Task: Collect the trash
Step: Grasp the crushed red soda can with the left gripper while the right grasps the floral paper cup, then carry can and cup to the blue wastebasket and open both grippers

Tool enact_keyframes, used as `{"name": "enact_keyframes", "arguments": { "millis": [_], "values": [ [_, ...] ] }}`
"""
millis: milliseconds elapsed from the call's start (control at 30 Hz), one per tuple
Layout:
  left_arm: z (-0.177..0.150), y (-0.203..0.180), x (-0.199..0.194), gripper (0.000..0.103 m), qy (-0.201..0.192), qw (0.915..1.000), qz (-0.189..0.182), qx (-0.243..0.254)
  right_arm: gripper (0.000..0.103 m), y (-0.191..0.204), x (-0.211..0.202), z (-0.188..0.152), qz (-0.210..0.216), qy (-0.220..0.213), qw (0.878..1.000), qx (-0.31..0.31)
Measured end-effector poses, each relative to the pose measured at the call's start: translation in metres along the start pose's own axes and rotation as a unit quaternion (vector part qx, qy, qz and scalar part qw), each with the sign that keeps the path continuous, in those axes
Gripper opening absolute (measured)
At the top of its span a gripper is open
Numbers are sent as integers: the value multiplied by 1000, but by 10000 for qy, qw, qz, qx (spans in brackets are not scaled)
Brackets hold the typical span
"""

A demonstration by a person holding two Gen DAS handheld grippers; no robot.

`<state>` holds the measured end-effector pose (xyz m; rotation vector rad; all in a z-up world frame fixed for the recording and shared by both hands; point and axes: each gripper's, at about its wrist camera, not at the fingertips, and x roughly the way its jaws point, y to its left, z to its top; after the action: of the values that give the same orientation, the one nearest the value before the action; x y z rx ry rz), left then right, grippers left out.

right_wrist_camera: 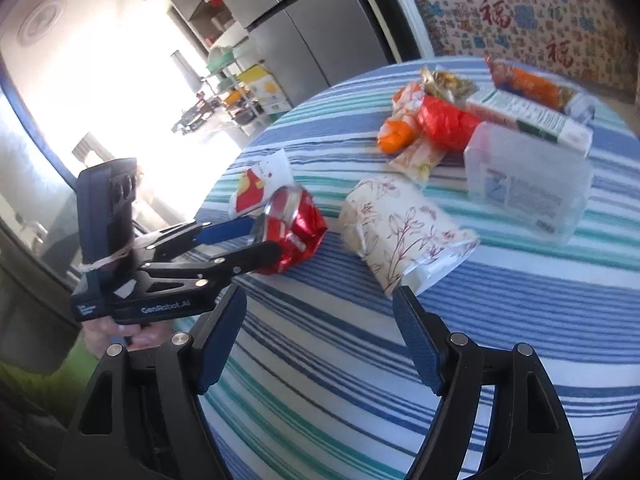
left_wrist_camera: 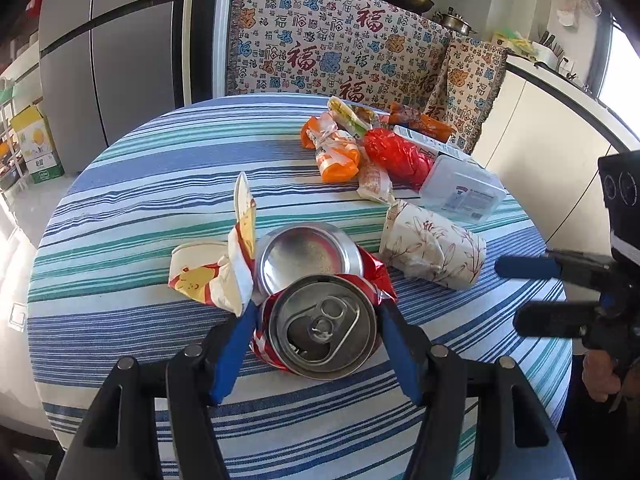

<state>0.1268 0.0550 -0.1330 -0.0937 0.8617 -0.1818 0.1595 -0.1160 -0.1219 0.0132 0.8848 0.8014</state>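
On the striped table (left_wrist_camera: pixel 120 184), left to right: one cartoon wrapper (left_wrist_camera: pixel 208 276), one crushed red can (left_wrist_camera: pixel 324 326) clamped in left gripper (left_wrist_camera: pixel 318 316), one floral paper cup (left_wrist_camera: pixel 434 250) on its side (contents not visible), one shut clear box (left_wrist_camera: pixel 462 192). Right gripper (right_wrist_camera: pixel 320 300) wide, holding nothing.

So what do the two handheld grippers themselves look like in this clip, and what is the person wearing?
Both are alike. The left gripper and right gripper have black linkage arms with silver pivot pins and flat blue fingers. Seen from the right wrist, the left unit has a dark boxy camera block, white lettering on its base and a pale band wound round it. A green sleeve shows below.
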Motion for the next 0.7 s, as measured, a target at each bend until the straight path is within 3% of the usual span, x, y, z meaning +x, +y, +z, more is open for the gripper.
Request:
{"name": "enact_keyframes", "arguments": {
  "millis": [33,100,233,333,433,700],
  "values": [
    [-1,-1,-1,64,4,10000,-12,13,90,0,-1,5,-394,-59,9990,-221],
    [-4,-3,-4,64,23,10000,-38,34,92,0,10,14,-739,15,9952,-644],
    [-10,-6,-9,64,69,9999,-68,68,90,8,58,26,-756,737,9837,-1456],
    [-14,-3,-13,64,93,9999,-91,3,85,15,83,26,-1081,1064,9675,-2022],
    [-16,-3,-16,64,116,9998,-125,-56,63,12,83,29,-1217,1087,9673,-1944],
    [-17,-26,-23,64,50,9995,-305,89,60,-1,20,7,-981,797,9855,-1134]
  ]
}}
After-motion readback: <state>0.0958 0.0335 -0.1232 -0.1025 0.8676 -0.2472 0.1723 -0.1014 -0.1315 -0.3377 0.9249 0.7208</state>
